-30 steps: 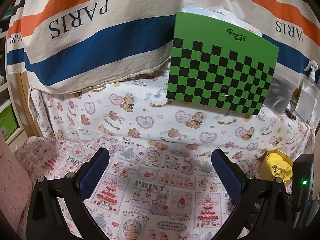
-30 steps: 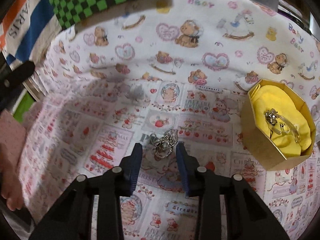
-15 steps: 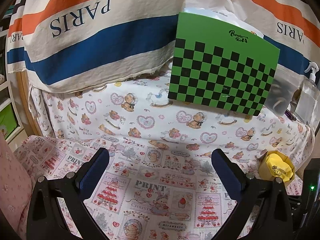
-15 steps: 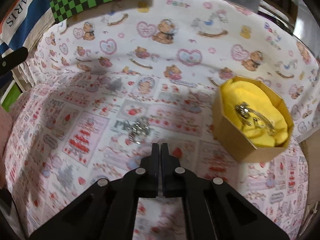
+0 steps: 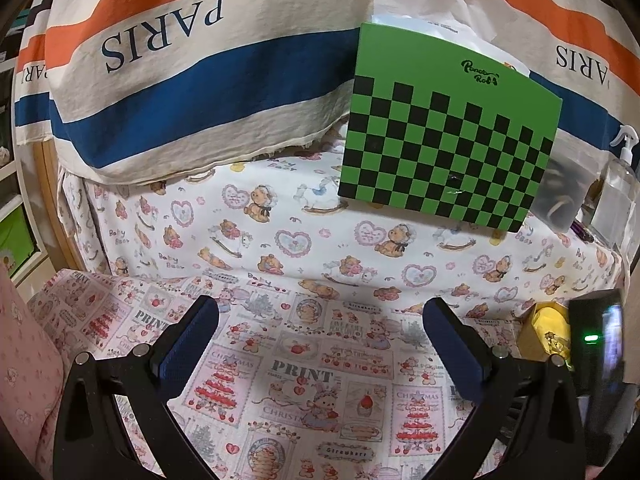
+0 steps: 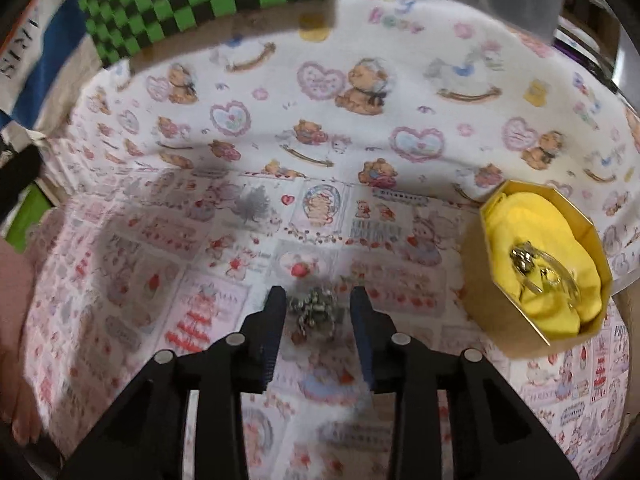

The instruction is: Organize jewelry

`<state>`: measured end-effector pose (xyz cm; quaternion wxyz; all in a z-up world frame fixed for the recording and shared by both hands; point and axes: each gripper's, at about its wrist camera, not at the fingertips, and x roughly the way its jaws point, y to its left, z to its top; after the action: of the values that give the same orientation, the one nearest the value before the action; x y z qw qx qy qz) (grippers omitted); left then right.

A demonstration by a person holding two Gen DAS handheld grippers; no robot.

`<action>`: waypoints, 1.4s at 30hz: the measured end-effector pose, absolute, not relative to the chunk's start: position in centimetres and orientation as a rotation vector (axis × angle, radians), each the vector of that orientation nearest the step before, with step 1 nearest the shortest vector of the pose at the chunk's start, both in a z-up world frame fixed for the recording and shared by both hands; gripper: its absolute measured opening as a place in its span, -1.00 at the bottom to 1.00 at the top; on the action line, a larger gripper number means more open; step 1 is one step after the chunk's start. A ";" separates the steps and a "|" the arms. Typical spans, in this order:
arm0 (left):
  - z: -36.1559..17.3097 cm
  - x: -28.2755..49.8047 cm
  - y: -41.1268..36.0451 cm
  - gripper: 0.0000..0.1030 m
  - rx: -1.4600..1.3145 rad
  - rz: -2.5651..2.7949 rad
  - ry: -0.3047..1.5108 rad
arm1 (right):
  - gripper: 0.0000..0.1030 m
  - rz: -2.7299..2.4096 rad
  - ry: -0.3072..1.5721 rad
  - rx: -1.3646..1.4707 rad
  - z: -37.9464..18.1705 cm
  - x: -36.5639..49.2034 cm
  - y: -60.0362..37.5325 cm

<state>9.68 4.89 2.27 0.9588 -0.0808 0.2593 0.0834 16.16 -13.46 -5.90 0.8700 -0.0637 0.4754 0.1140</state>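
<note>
STEP: grasp silver jewelry piece (image 6: pixel 314 314) lying on printed cloth (image 6: pixel 160 280) | RIGHT: right gripper (image 6: pixel 318 312) jaws just reopened, straddling it, not pinching | LEFT: left gripper (image 5: pixel 320 320) jaws wide, empty | ADVICE: lower, centre, close gently, then carry to gold box (image 6: pixel 500 320).

The printed cloth (image 5: pixel 320 364) lies flat and bare across the middle of the left wrist view, so the wide gap ahead of the left hand-held gripper (image 5: pixel 320 320) gives free passage toward 12 o'clock. That path ends at the green checkered board (image 5: pixel 444 152), leaning upright at 1 o'clock, and the striped PARIS fabric (image 5: pixel 192 92) overhanging from 10 to 12 o'clock. At 3 o'clock a spray bottle (image 5: pixel 618 196) stands at the edge. In the right wrist view, the gold box (image 6: pixel 516 320) blocks 3 o'clock, near the right hand-held gripper (image 6: pixel 318 300); a silver jewelry cluster (image 6: pixel 314 310) lies between its parted fingers.
</note>
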 end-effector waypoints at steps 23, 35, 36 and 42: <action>2.1 9.8 5.1 0.97 -0.161 0.194 0.521 | -0.56 0.390 0.873 -0.125 -1.9 13.6 -13.8; 2.2 9.8 5.3 0.97 -0.162 0.194 0.521 | -0.82 0.351 0.982 -0.212 -6.6 16.5 -12.2; 2.2 9.8 5.2 0.97 -0.161 0.194 0.521 | -0.83 0.350 0.986 -0.213 -6.6 16.7 -12.1; 2.5 9.6 5.1 0.97 -0.165 0.187 0.513 | -0.99 0.394 0.956 -0.150 -5.6 15.4 -12.8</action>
<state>9.60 5.07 2.51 0.9596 -0.0815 0.2529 0.0920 15.40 -12.78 -5.62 0.8667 -0.0715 0.4564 0.1884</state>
